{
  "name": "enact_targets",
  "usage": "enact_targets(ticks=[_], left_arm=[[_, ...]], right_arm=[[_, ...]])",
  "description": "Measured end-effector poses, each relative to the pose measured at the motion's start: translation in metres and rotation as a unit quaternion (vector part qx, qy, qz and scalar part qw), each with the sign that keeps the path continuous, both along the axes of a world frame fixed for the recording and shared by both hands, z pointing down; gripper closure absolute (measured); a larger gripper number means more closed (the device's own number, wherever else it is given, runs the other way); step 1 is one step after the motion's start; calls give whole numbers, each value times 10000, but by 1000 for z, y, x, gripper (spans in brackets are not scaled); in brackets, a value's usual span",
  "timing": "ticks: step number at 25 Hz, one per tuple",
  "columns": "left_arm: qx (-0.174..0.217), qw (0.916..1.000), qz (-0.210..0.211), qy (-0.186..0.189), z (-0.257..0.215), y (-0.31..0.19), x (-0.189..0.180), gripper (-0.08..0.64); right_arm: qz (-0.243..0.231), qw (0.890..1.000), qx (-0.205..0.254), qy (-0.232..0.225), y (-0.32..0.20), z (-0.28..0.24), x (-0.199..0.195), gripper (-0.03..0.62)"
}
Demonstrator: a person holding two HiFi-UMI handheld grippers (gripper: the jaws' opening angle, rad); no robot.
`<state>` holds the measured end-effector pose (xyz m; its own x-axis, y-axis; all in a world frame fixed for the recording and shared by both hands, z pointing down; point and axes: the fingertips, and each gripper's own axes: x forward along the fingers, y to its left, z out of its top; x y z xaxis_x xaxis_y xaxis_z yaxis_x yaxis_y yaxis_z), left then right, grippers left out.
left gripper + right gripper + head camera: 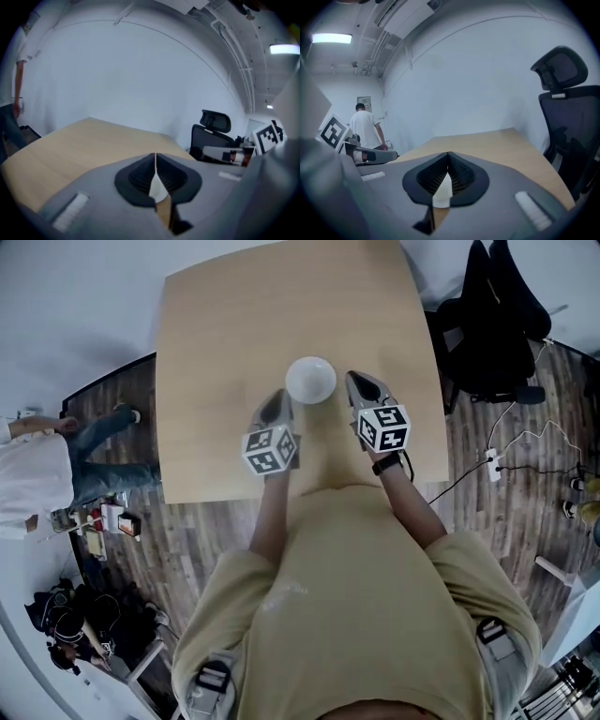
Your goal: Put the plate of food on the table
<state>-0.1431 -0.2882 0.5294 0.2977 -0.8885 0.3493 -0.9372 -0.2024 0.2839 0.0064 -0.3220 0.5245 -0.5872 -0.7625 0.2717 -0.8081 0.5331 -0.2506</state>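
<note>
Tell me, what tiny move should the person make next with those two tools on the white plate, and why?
Probably a small, level lift with both tools together. The left tool and right tool are each closed on opposite edges of the white plate, which seems to rest on the table. Moving one side alone could tilt it.

left claw (155, 157) gripping probable plate rim (157, 188), table (70, 145)

Left gripper (280, 401) jaws clamped on plate (310, 377) rim at 8 o'clock; right gripper (354, 382) likewise at 3 o'clock.
</note>
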Motion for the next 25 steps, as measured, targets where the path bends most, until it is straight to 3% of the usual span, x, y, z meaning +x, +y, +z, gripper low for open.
enact_targets(ticks=[7,12,17,25], left_arm=[[713,9970,-98,-275,-37,44,19,558],[1064,9926,-134,-563,-56,75,31,558],[1116,9930,-276,-281,-64,102,38,558],[1096,9933,-229,-268,-62,126,61,558]], right_arm=[[327,9932,1001,496,49,-41,34,588],[464,9858,1475,662,83,-63,47,588],[461,9844,1568,656,109,-65,56,588],[387,9861,1466,677,134,-51,74,588]])
